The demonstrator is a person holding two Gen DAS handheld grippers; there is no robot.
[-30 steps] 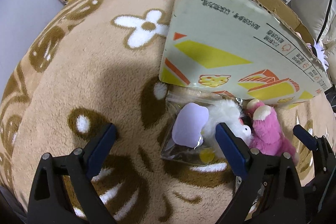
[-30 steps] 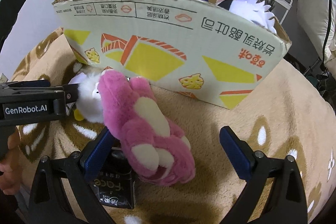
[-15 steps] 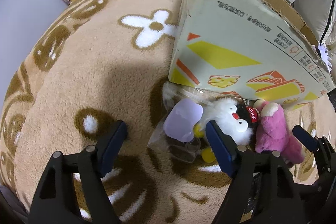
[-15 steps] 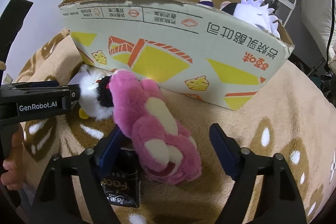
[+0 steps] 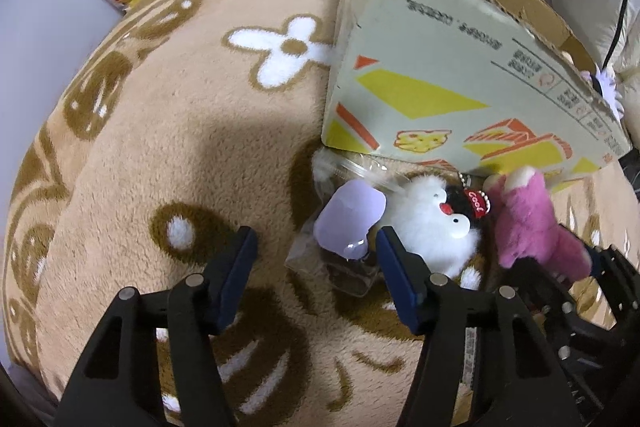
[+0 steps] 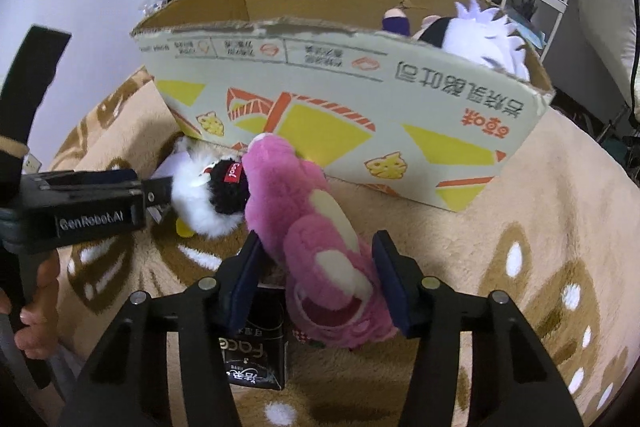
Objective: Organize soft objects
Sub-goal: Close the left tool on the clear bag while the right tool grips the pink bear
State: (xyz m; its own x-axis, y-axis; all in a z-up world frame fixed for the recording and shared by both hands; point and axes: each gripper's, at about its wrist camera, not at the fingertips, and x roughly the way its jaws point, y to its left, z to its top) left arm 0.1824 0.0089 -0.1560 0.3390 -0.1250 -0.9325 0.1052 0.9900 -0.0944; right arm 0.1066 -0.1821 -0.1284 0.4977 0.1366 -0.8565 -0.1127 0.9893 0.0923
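Observation:
A pink plush bear lies on the beige blanket in front of the cardboard box. My right gripper is shut on its body; the bear also shows in the left wrist view. A white and black plush penguin lies left of the bear, also seen in the right wrist view. A lilac soft piece in a clear bag lies beside it. My left gripper is open, with nothing between its fingers, just left of the bag.
The open box holds a white spiky-haired plush. A black carton lies under my right gripper. The flower-patterned blanket spreads to the left. Shelves and bottles stand behind the box.
My right gripper's fingers have closed in on the pink bear. My left gripper has narrowed and pulled back a little from the bag and penguin.

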